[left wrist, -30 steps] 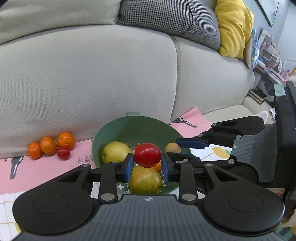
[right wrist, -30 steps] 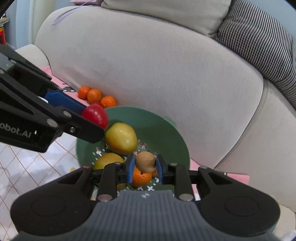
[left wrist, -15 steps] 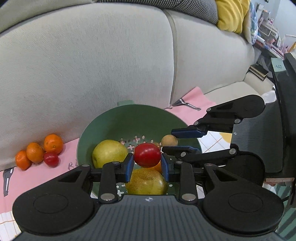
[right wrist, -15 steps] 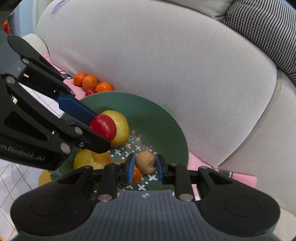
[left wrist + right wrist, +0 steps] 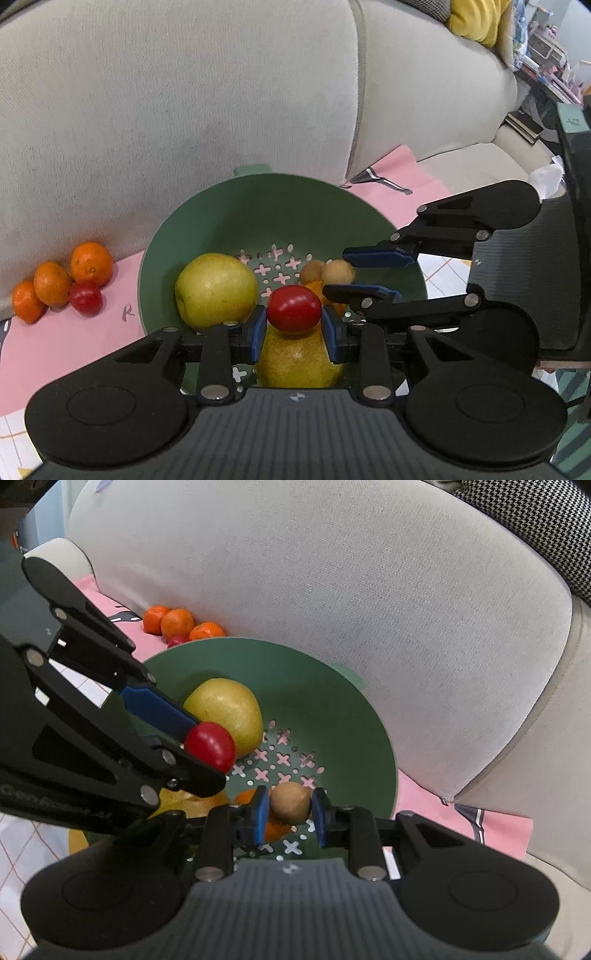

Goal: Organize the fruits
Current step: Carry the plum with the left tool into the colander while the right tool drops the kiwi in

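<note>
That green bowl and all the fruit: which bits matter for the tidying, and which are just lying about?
Part of the job:
green bowl
red fruit in left gripper
brown fruit in right gripper
yellow pears
three oranges

Just lying about:
sofa
yellow cushion
pink cloth

The left tongs (image 5: pixel 293 328) are black plastic. Each side has a big round part like a paddle with a circle pressed into it. Thin black bars with shiny silver screws lead to two blue pads (image 5: pixel 255 332). The part near the camera is dark grey with fine ridges and a tiny white mark in the middle. The right tongs (image 5: pixel 288 814) look just the same, with blue pads (image 5: pixel 260 812) too. Pale letters run along the side of the left tongs, but they are too blurry to read
</note>
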Available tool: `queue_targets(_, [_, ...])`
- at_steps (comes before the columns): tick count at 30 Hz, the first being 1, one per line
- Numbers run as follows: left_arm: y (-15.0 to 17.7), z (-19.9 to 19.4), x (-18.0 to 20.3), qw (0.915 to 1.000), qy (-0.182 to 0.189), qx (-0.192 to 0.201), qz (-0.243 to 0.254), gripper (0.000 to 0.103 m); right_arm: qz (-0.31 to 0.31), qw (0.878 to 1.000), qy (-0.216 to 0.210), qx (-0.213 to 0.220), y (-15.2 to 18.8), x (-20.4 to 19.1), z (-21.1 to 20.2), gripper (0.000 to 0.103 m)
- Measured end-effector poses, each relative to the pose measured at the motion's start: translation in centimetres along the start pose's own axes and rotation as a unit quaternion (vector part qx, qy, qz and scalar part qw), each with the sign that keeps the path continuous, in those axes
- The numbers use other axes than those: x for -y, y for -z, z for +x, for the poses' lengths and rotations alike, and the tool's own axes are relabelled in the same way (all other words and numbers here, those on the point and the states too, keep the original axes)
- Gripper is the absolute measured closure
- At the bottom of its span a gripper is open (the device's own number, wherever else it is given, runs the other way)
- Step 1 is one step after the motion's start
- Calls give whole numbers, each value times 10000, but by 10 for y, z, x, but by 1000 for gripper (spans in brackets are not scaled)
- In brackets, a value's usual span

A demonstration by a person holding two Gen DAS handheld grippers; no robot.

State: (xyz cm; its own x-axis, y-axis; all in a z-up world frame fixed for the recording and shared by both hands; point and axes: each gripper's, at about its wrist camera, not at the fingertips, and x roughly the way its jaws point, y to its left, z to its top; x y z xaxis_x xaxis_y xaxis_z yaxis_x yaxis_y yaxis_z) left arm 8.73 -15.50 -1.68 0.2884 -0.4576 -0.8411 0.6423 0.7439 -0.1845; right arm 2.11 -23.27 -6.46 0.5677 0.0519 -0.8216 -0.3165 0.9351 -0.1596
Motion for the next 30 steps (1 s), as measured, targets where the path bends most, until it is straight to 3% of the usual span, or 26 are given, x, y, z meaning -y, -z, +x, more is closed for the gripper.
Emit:
queue_targets(19, [3,8,-13,9990,74,24,-448,64,91,9999,33,68,4,0,2,81])
queue_targets(21, [4,6,-12,9991,86,61,-417,58,104,9999,29,74,4,1,2,81])
queue_targets(30, [4,-16,-8,9980,-4,466,-437,55,139,9998,104,96,2,1,5,81])
